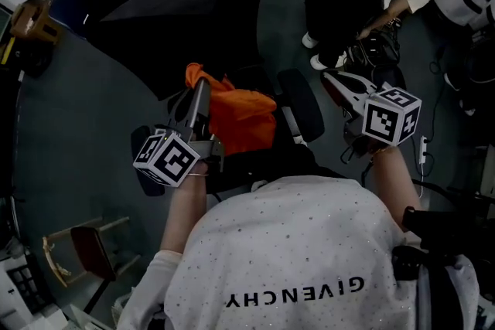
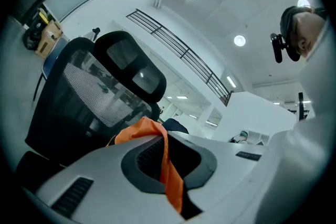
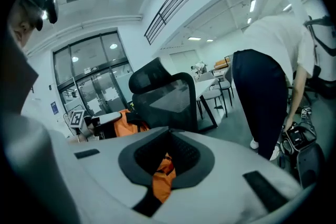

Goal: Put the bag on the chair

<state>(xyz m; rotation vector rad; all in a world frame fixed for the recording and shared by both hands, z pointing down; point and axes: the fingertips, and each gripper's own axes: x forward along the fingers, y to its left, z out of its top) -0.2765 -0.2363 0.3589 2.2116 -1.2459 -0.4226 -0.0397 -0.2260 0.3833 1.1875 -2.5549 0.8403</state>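
The orange fabric bag [image 1: 241, 116] hangs in front of the black mesh-backed office chair [image 1: 170, 4], on the near side of its backrest and over the seat. From the head view I can't tell whether its bottom touches the seat yet. The left tongs [image 2: 160, 144] are closed tight on a strip of the orange cloth at the bag's left top edge. The right tongs [image 3: 167, 152] are closed too, with a fold of the same orange cloth pinched between the pads, though they sit well off to the right, past the padded black armrest [image 1: 302, 104]. To my eye the carry is nearly done and the set-down is what matters. Both hands should come down together so the bag stays level, and the right hand should draw in left so the cloth clears that armrest. I'd let the bag's weight settle on the middle of the seat until the cloth goes slack, and only then open the tongs, otherwise it may slump off the near edge.
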